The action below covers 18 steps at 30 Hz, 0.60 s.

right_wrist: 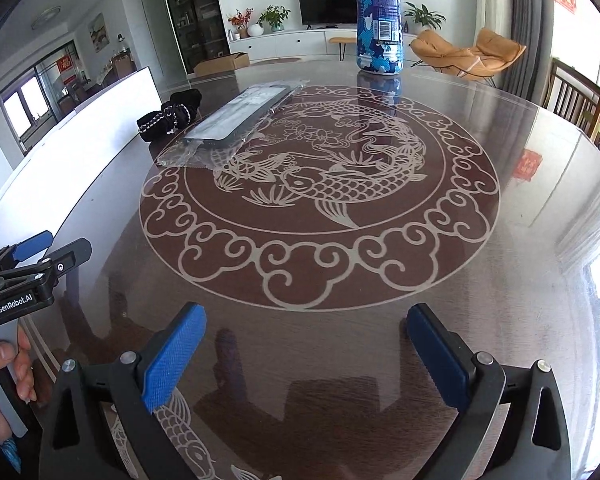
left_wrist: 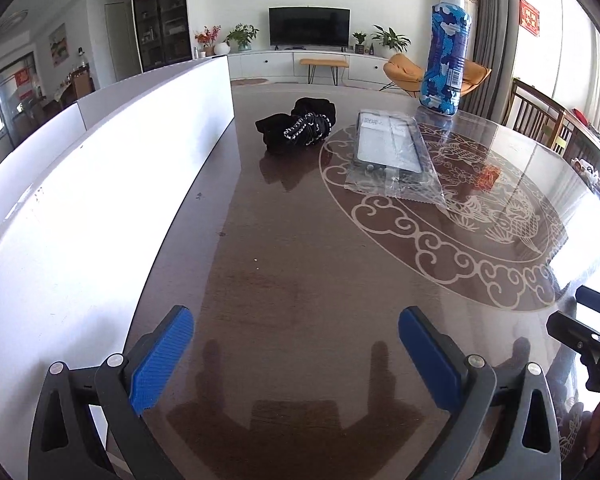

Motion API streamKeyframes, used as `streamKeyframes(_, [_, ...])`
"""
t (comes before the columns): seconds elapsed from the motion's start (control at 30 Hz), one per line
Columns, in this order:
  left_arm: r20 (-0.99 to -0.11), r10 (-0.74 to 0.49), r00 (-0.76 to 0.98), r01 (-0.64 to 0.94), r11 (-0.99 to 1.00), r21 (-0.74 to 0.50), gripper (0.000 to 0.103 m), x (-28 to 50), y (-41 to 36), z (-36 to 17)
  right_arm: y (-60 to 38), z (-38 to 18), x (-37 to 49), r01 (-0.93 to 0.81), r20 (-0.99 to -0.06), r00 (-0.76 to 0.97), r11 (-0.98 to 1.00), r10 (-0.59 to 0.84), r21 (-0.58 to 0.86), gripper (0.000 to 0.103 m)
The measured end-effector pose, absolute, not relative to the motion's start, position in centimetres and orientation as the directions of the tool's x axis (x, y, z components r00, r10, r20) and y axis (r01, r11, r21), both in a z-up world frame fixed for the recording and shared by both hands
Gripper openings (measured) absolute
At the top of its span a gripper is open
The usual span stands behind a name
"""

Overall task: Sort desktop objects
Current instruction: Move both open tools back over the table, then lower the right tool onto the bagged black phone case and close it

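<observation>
1. The left gripper point(left_wrist: 296, 332) is wide open and holds nothing. It hangs low over the near part of the table point(left_wrist: 284, 248).
2. The right gripper point(right_wrist: 306, 334) is wide open too, with nothing between its blue pads point(right_wrist: 172, 356). It sits just beside the left one.
3. The big fish circle point(right_wrist: 320, 196) drawn on the table is our landmark.
4. The blue bottle point(left_wrist: 444, 52) stands upright at the far edge of the fish circle.
5. The flat thing in a clear plastic bag point(left_wrist: 392, 152) lies across the far left rim of the fish circle.
6. The black cloth bundle point(left_wrist: 300, 124) with a little chain lies just outside the fish circle, on the far left, near the bag.
7. A long white board point(left_wrist: 100, 168) runs along the table's left side, well away from the circle.
8. Nothing looks sorted yet, I think.
9. What could go wrong:
   - The bottle is tall and thin. A bump near its top could tip it over.
   - The bag is shiny and flat on a smooth top. It may slide away when pinched.
   - The cloth is soft, so the claw might grab only the chain and drop the rest.
</observation>
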State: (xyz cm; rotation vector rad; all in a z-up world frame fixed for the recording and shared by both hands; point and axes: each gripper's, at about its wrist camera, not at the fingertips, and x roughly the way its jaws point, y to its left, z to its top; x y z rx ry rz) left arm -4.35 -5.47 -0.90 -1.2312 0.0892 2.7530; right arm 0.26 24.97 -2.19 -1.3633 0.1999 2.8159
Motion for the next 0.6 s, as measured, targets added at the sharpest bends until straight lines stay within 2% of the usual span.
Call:
streamKeyframes(0.13, [-0.763, 0.089, -0.641, -0.13, -0.991, -0.006, 0.103, -4.7, -5.7, -1.2, 25.7, -1.5, 0.8, -0.042, -0.741, -0.662, -0.982, -0.111, 0.185, 0.101])
streamKeyframes(0.23, [-0.767, 0.101, -0.634, -0.125, -0.992, -0.027, 0.103, -4.9, -5.9, -1.3, 24.7, -0.9, -1.7, -0.009, -0.759, -0.642, -0.988, -0.112, 0.153, 0.101])
streamKeyframes(0.33, [-0.769, 0.12, -0.628, -0.113, -0.992, -0.063, 0.103, -5.1, -6.5, -1.4, 23.4, 0.3, -6.7, 0.036, -0.76, -0.631, -0.984, -0.156, 0.173, 0.101])
streamKeyframes(0.47, [-0.773, 0.157, -0.614, -0.094, -0.988, -0.126, 0.103, -5.3, -7.5, -1.7, 21.8, 1.0, -15.0, 0.006, -0.789, -0.584, -0.973, -0.19, 0.23, 0.101])
streamKeyframes(0.6, [-0.764, 0.174, -0.621, -0.087, -0.984, -0.153, 0.103, -5.2, -7.8, -1.6, 19.3, 0.5, -22.5, -0.024, -0.839, -0.524, -0.983, -0.144, 0.183, 0.101])
